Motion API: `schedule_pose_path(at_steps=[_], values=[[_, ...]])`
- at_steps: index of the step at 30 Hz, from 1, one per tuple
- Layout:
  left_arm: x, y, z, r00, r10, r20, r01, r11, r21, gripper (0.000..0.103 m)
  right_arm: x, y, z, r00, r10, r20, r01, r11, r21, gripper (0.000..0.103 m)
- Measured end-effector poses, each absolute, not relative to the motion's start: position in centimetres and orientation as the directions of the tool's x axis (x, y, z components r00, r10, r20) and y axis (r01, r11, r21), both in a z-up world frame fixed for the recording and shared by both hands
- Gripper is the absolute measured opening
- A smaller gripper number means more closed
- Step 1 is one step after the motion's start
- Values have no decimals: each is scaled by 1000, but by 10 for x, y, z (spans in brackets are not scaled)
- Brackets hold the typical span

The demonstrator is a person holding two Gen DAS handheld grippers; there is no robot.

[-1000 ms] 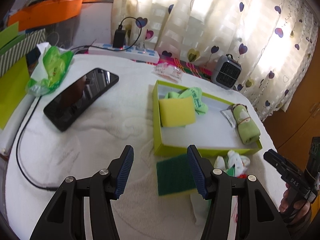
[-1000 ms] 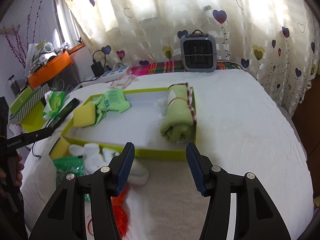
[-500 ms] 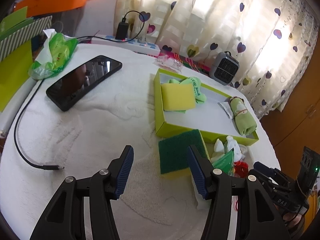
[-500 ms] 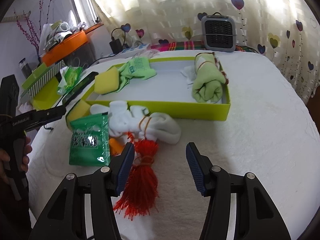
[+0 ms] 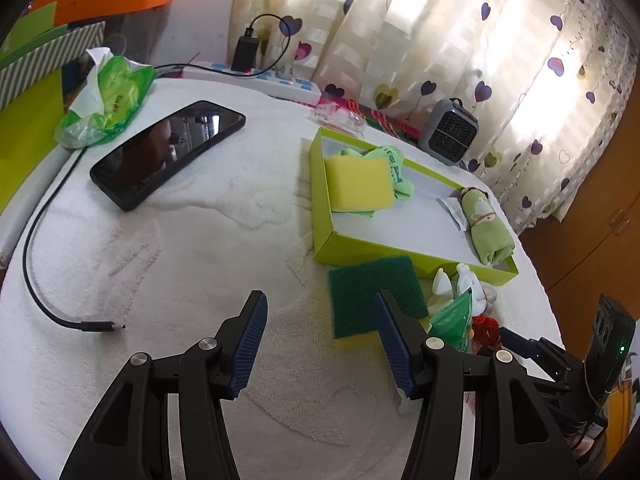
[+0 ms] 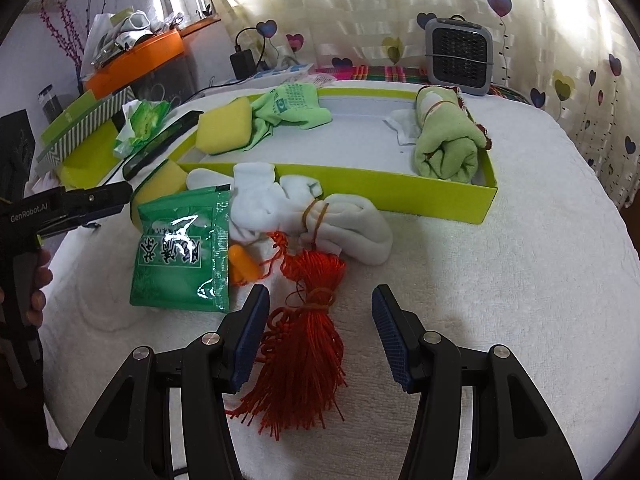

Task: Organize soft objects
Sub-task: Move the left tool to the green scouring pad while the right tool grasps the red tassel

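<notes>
R claw point(image 6: 316, 328) has dropped over the red tassel point(image 6: 304, 356), jaws wide & empty — prob next pick for tray point(image 6: 440, 192); L claw point(image 5: 320, 340) wide, idle.

My left gripper point(image 5: 320, 338) pointed steeply downward, its blue-padded fingers point(image 5: 250, 344) spread wide with nothing between them. My right gripper point(image 6: 318, 334) tilted down likewise, fingers point(image 6: 390, 340) parted and gripping nothing. In the right view, my left hand point(image 6: 34, 284) wrapped the handle of its gripper at the frame's left edge.
</notes>
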State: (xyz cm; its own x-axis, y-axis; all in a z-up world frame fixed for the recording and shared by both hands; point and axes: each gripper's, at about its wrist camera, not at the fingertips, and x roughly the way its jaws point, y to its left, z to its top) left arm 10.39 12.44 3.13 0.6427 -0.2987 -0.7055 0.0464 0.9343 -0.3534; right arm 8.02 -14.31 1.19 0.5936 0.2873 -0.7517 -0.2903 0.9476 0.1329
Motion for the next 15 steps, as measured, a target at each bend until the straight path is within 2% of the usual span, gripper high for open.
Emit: schedule_pose_path(at_steps=[2, 6, 10, 15], values=[[104, 126, 29, 643, -302, -704, 46, 933, -358, 55, 80, -142, 12, 597, 272, -755, -285, 951, 117, 46], [104, 127, 29, 642, -303, -705, 48, 933, -358, 55, 79, -140, 11, 596, 271, -756, -292, 950, 111, 39], [104, 127, 29, 641, -303, -705, 48, 933, -357, 55, 78, -138, 11, 593, 274, -757, -297, 948, 110, 28], [105, 126, 28, 641, -305, -704, 52, 933, -356, 55, 77, -138, 13, 603, 276, -749, -297, 948, 110, 25]])
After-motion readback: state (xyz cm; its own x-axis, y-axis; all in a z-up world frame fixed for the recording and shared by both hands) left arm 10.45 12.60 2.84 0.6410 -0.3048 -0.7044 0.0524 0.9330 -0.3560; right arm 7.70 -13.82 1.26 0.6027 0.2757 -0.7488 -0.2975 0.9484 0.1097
